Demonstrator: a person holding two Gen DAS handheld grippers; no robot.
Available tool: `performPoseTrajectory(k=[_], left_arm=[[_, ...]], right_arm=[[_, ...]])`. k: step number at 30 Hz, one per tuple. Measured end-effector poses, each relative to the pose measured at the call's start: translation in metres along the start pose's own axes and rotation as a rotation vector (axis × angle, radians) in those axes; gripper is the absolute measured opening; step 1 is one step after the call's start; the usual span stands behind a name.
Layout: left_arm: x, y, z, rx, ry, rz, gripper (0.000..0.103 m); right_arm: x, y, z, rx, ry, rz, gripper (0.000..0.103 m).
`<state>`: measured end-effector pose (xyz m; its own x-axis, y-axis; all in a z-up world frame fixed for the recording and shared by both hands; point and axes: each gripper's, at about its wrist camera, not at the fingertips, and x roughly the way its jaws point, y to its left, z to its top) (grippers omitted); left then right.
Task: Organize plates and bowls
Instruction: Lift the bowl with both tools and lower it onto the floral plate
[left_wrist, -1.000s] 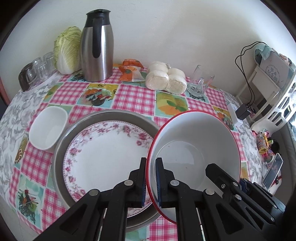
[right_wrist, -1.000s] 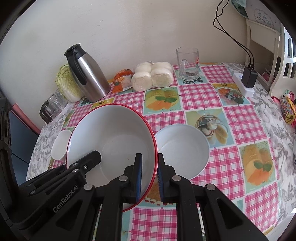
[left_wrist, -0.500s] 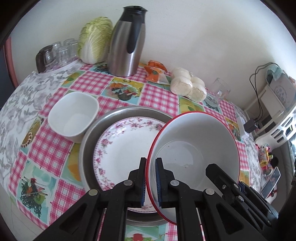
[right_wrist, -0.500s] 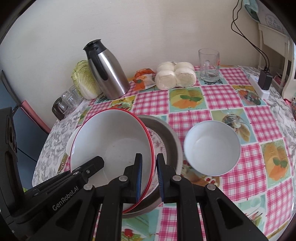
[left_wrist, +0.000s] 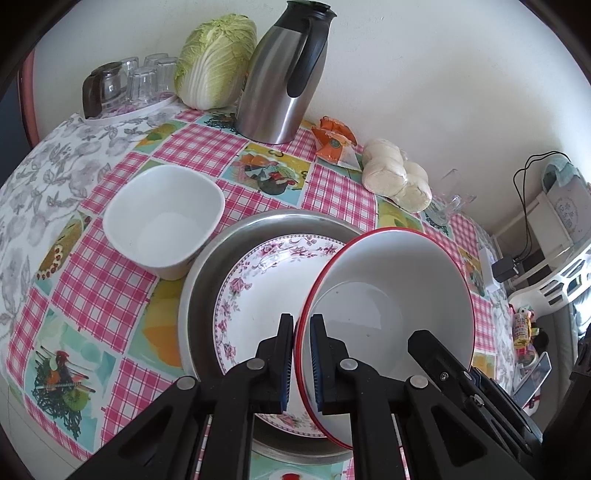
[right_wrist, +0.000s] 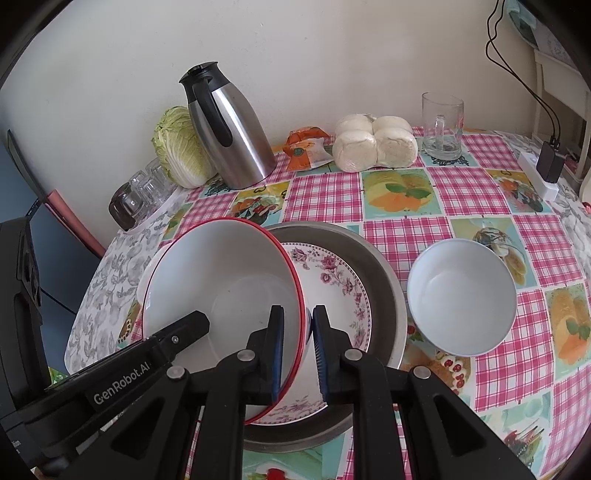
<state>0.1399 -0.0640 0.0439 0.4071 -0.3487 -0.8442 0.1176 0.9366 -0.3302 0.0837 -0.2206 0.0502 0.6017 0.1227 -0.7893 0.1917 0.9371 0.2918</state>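
Both grippers hold one large white bowl with a red rim (left_wrist: 391, 291) (right_wrist: 225, 280). My left gripper (left_wrist: 301, 328) is shut on its left rim and my right gripper (right_wrist: 298, 321) is shut on its right rim. The bowl hangs tilted over a floral plate (left_wrist: 266, 280) (right_wrist: 332, 284) that lies inside a wide metal dish (left_wrist: 199, 280) (right_wrist: 384, 280). A squarish white bowl (left_wrist: 162, 218) stands left of the dish in the left wrist view. A round white bowl (right_wrist: 461, 295) stands right of the dish in the right wrist view.
Along the wall stand a steel thermos jug (left_wrist: 284, 74) (right_wrist: 229, 125), a cabbage (left_wrist: 214, 59), a tray of glasses (left_wrist: 129, 85), an orange packet (right_wrist: 306, 146), wrapped buns (right_wrist: 373, 142) and a glass mug (right_wrist: 441, 125). A charger and power strip (right_wrist: 546, 170) lie at the right edge.
Both grippers carried the red-rimmed bowl leftward across the table, from beside the round white bowl to above the floral plate in the metal dish. Both grips stayed shut.
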Motion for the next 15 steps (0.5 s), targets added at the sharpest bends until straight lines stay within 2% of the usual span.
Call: performPoseTrajectory(k=[15], left_arm=[[0.02,0.015,0.008,-0.028,0.039,0.003,0.011]], right_arm=[[0.026,0.006,0.002,0.018,0.042,-0.021,0.018]])
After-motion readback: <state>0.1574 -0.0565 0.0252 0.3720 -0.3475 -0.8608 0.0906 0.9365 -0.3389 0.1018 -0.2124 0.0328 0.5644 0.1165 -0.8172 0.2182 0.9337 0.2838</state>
